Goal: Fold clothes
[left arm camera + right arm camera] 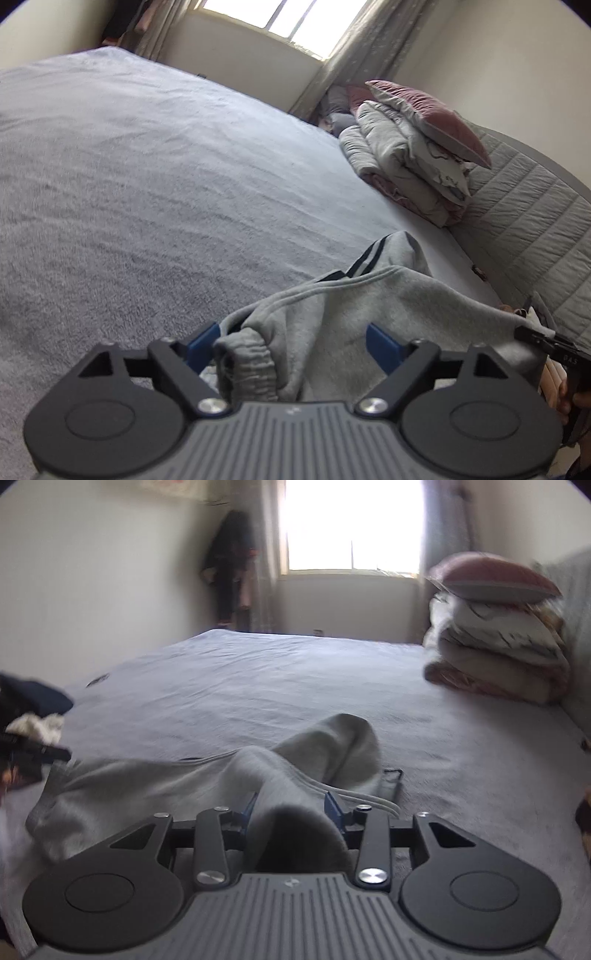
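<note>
Grey fleece sweatpants with an elastic waistband and dark side stripes (332, 314) lie bunched at the near edge of a wide bed covered in a pale lavender-grey plush blanket (147, 166). Left wrist view: the left claw (295, 341), black with blue finger pads (201, 341), stands spread wide; the gathered elastic waistband sits between the fingers against the left pad, while the right pad is clear of the fabric, so no pinch is shown. The dark stripes run along the upper fold of the garment, away from the claw. At the right edge of this view the tip of the other black tool meets the cloth, with part of a person's hand (554, 384) below it. Right wrist view: the right claw (290, 808) is closed on a thick roll of the same sweatpants (314, 753), both blue pads pressed against the fabric; a white drawcord (369, 799) trails past the right pad. The rest of the garment stretches leftward over the blanket (258, 679) toward the left claw's dark tip (37, 753) at the frame edge. A stack of folded quilts topped by a pink pillow (417, 147) rests at the far right of the bed, against a grey quilted headboard (528, 206). A bright window with curtains (351, 528) fills the far wall. This view is blurred.
</note>
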A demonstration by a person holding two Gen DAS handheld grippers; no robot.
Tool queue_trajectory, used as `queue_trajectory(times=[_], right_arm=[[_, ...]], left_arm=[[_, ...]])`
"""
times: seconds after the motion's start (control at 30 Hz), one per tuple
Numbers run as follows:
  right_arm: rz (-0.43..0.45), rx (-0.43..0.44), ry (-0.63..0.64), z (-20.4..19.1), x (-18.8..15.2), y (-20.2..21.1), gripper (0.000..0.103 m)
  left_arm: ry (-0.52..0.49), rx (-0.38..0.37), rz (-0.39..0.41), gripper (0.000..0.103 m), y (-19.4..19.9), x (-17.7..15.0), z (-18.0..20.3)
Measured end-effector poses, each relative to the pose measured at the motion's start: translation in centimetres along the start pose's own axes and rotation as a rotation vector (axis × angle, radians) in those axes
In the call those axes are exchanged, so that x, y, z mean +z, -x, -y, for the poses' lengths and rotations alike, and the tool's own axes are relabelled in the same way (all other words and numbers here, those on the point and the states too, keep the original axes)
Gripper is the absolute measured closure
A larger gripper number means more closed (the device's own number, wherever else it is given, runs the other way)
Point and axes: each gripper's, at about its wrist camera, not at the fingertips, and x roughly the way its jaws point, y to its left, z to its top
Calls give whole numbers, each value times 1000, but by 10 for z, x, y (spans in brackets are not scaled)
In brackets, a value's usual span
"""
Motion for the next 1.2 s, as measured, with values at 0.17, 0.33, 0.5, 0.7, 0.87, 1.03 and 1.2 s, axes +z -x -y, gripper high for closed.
queue_trajectory(times=[0.17, 0.33, 0.5, 0.7, 0.87, 1.03, 1.2], right_arm=[[7, -41, -87, 14, 2, -6, 41], [-95, -71, -128, 20, -6, -35, 39], [-140, -57, -118, 14, -7, -56, 44], [-100, -48, -106, 6, 3, -66, 84], [22, -73, -78, 1, 16, -50, 87], [185, -127, -65, 6, 25, -20, 87], [415, -153, 23, -5, 33, 23, 98]], left_arm=[[50, 35, -72, 14, -30, -2, 3], [-27, 152, -97, 65, -47, -7, 19], [-9, 147, -101, 79, -44, 2, 20], [-23, 120, -66, 85, -34, 11, 29], [-60, 24, 51, 85, -6, 23, 38], [-115, -88, 181, 85, 23, 31, 45], [-173, -126, 204, 85, 37, 25, 42]])
